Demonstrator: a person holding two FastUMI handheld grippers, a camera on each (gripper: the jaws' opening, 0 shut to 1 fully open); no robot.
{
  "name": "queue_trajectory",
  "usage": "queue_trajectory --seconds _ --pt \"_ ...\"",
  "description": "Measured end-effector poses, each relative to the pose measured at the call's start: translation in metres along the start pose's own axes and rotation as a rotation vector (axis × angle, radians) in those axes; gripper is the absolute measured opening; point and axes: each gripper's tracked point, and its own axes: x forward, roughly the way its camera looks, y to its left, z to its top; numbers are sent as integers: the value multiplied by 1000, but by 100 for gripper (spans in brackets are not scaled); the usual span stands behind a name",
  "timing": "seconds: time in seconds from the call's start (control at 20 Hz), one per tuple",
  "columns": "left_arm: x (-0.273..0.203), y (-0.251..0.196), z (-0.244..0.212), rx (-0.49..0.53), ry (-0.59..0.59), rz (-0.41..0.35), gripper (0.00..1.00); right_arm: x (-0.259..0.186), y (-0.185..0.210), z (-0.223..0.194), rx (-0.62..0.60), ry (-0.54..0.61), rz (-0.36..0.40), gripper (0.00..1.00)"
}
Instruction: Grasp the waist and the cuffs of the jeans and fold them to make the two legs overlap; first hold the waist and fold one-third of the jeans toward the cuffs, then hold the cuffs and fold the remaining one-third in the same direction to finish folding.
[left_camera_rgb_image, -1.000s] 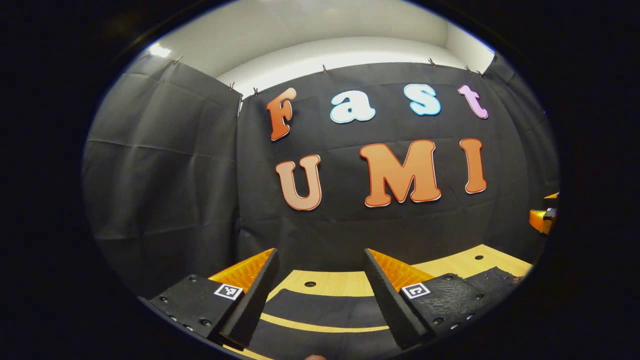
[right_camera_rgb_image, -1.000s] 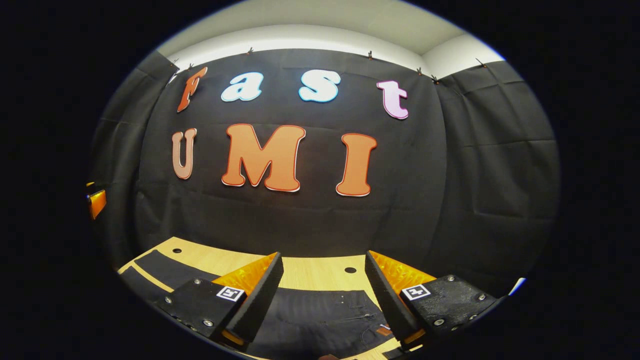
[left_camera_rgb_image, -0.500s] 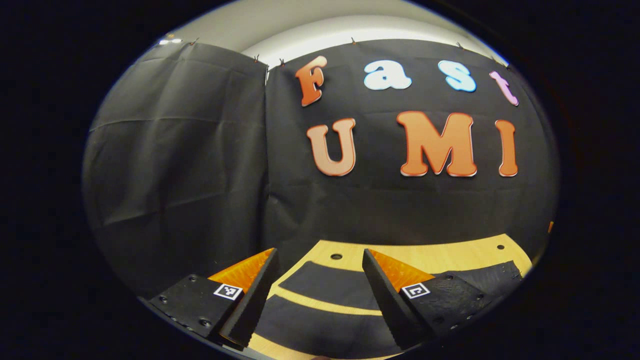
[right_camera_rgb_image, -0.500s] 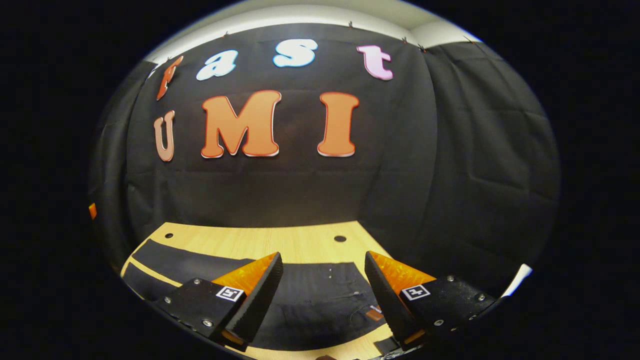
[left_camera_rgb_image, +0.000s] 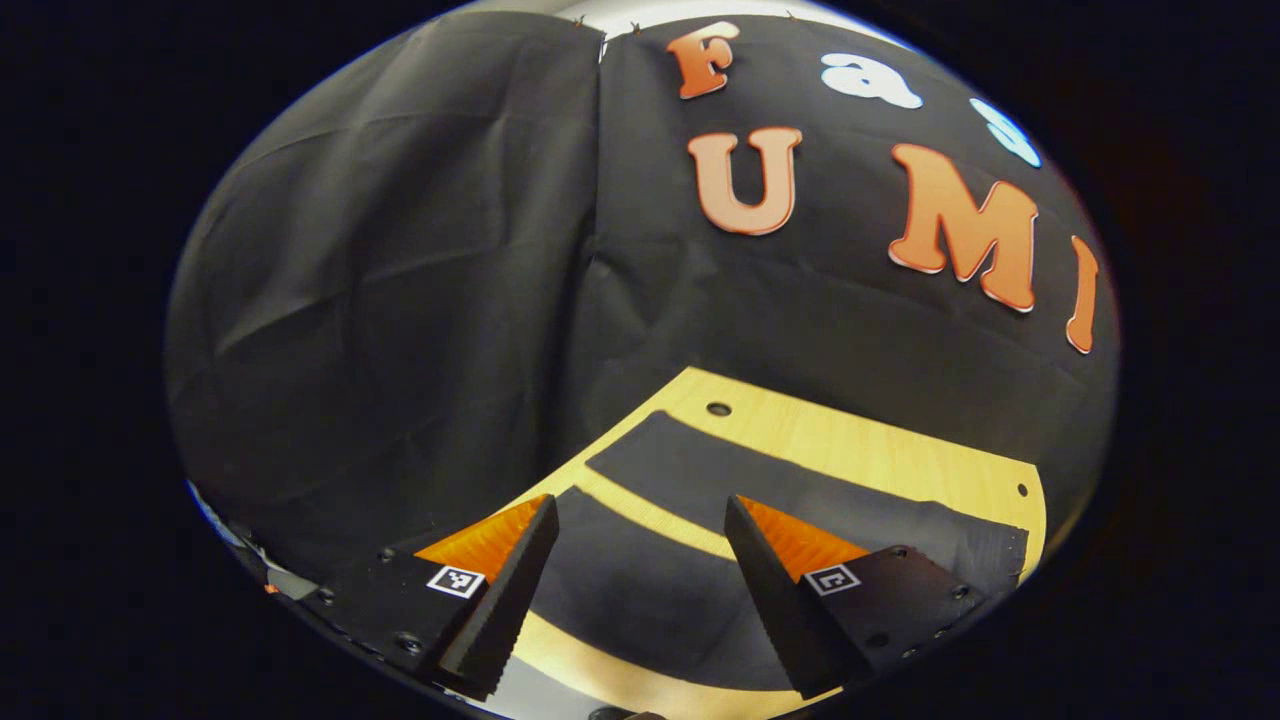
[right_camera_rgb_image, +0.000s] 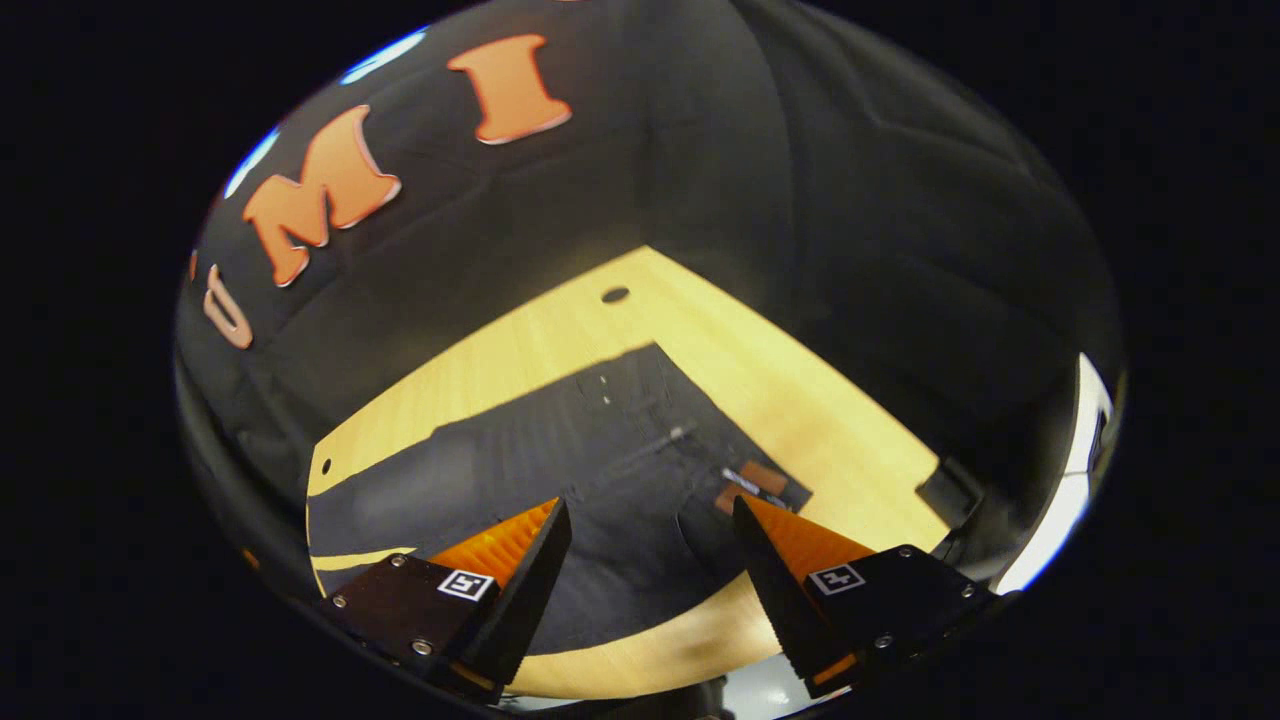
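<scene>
Lining up for the first fold, nothing gripped yet
Jeans (right_camera_rgb_image: 560, 470) lie flat, legs apart, on the table (left_camera_rgb_image: 880, 450); your left gripper (left_camera_rgb_image: 640, 590) hangs open over the cuffs (left_camera_rgb_image: 640, 600), right gripper (right_camera_rgb_image: 650, 590) open over the waist (right_camera_rgb_image: 700, 470); next, drop and pinch both edges.

The booth is rather dim. The light falls from above and makes the wooden desk (left_camera_rgb_image: 880, 455) bright and warm, while the black cloth wall (left_camera_rgb_image: 400, 300) takes almost all light. In the right gripper view the desk (right_camera_rgb_image: 800, 400) has a soft glare, and the dark jeans (right_camera_rgb_image: 600, 470) look a little blurred, perhaps from motion. Toward the edges both views bend strongly, and straight desk edges become curved.
</scene>
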Motion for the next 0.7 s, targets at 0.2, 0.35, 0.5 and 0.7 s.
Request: queue_trajectory --seconds 0.2,0.35,0.5,0.7 --pt "15 21 -41 -48 153 41 100 29 -25 -23 80 119 -45 97" --pt "33 33 -74 -90 308 78 99 48 -35 -35 148 194 -62 98" --pt "60 41 -98 -129 423 94 99 61 -48 -53 217 253 -104 97" --pt "74 57 -112 -208 558 124 99 75 -63 -65 309 309 -179 97"
